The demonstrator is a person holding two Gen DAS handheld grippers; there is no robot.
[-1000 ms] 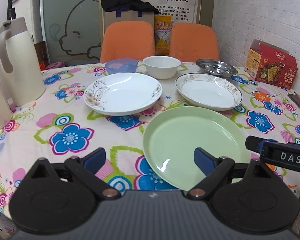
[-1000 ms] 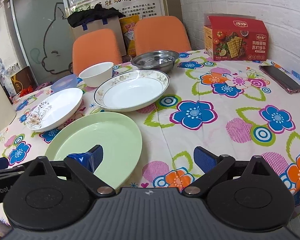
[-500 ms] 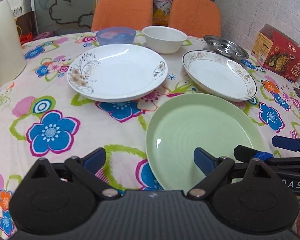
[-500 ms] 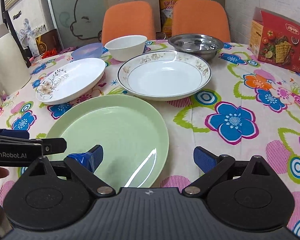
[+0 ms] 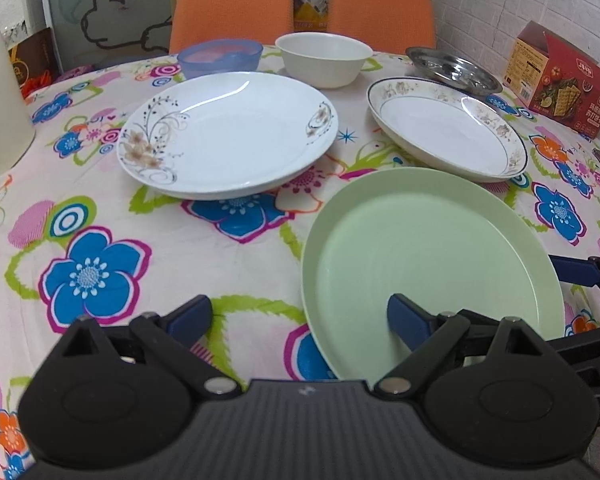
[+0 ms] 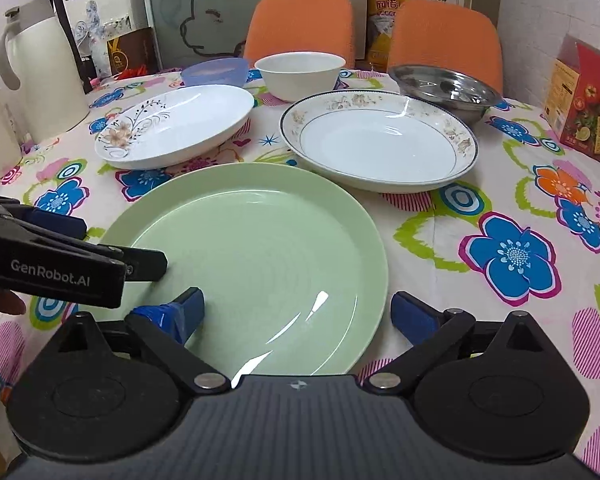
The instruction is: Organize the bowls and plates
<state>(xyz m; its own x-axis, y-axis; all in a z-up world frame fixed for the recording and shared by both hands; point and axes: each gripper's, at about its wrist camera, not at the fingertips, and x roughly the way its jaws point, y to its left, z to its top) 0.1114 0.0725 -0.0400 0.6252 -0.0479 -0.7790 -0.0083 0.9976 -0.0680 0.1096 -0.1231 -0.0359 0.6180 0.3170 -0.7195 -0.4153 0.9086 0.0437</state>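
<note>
I see open floral tablecloth point(image 5: 112, 216) ahead-left of my left gripper point(image 5: 300, 316). Ahead: round pale-green plate point(image 6: 260, 248), then white floral-print plate point(image 5: 228, 132) and gold-rimmed white plate point(image 6: 380, 144) block. Right of my right gripper point(image 6: 298, 314), cloth is free.

Pale green plate point(image 6: 256, 264) at centre, plain, no pattern. White plate point(image 6: 176, 124) upper left w/ brown flower + black swirl print. White plate point(image 6: 380, 140) upper right w/ beige floral rim + dark edge line. Plain white bowl point(image 6: 300, 74), blue-purple bowl point(image 6: 216, 72), shiny steel dish point(image 6: 444, 88). Surface point(image 6: 500, 208) cloth: white w/ blue, pink, orange flowers, lime-green outlines.
</note>
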